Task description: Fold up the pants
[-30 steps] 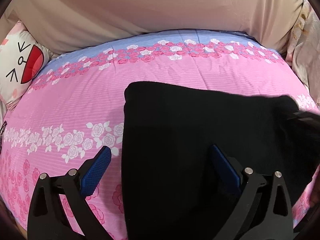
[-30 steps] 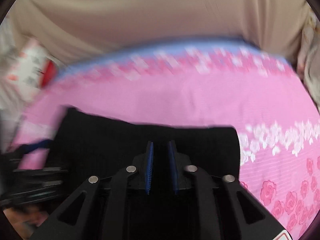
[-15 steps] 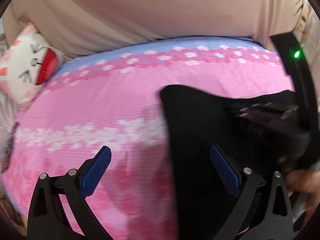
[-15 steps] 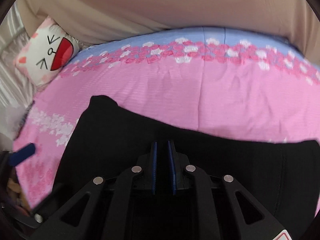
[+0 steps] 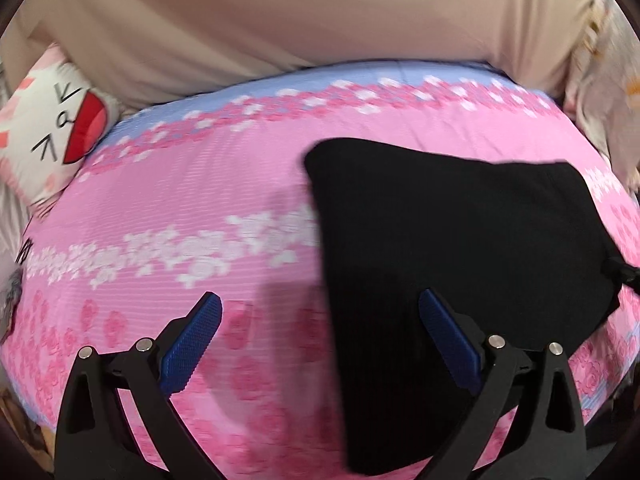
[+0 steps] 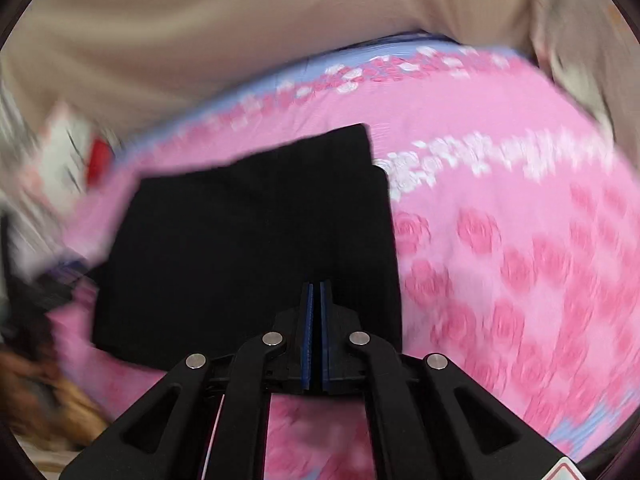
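The black pants lie folded into a flat rectangle on the pink floral bedsheet. My left gripper is open wide just above the sheet; its right pad hovers over the pants' left part and its left pad over bare sheet. In the right wrist view the pants lie left of centre. My right gripper hangs over their near right corner. Its jaws are closing, only a thin slit is left between the pads, and I see no cloth in it.
A white cartoon-face pillow lies at the bed's far left corner, blurred in the right wrist view. A beige padded headboard runs behind the bed. Pale patterned fabric hangs at the right. A black drawstring sticks out at the pants' right edge.
My right gripper has gone from the left wrist view and swung right, to the pants' right corner. My left gripper slid left, so the pants now sit further right.
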Tool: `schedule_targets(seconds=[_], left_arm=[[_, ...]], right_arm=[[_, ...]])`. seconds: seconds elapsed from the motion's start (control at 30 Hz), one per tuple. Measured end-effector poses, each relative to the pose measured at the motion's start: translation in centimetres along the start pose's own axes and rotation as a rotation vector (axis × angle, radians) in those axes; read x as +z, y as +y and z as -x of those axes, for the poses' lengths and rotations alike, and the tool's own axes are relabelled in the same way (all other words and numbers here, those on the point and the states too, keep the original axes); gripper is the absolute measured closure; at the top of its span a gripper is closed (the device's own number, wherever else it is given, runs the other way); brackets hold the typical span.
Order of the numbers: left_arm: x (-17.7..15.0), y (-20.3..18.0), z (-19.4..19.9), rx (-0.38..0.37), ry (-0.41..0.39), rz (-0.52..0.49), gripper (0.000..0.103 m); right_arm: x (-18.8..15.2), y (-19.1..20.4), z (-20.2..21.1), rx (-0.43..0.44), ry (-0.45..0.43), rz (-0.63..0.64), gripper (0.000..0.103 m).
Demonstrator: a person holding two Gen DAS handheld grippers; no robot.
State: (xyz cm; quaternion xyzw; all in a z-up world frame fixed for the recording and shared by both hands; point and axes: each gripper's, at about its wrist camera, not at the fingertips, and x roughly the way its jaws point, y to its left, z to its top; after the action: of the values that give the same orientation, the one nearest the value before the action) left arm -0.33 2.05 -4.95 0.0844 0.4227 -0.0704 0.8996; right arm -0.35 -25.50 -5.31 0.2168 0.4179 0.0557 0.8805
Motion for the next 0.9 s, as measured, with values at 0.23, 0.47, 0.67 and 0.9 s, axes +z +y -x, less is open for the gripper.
schedule_targets(seconds=[0.23, 0.47, 0.67, 0.9], left_arm=[[-0.4, -2.5, 1.5, -0.041, -0.021, -0.057, 0.006], [-1.5, -4.6, 0.4, -0.04, 0.044, -0.09, 0.006], [-2.2, -4.5, -0.5, -0.021, 0.044, -0.08, 0.005], [-2.3, -2.8, -0.5, -0.105, 0.088, 0.024, 0.005]], right_arm=[[-2.6, -0.1, 2.1, -0.188, -0.036, 0.237, 0.044], [-5.3, 3.0, -0.3, -0.213, -0.043, 0.458, 0.05], [-3.3, -0.5, -0.4, -0.179, -0.042, 0.283, 0.081], [-2.6, -1.6, 2.3, -0.029, -0.056, 0.167, 0.073]])
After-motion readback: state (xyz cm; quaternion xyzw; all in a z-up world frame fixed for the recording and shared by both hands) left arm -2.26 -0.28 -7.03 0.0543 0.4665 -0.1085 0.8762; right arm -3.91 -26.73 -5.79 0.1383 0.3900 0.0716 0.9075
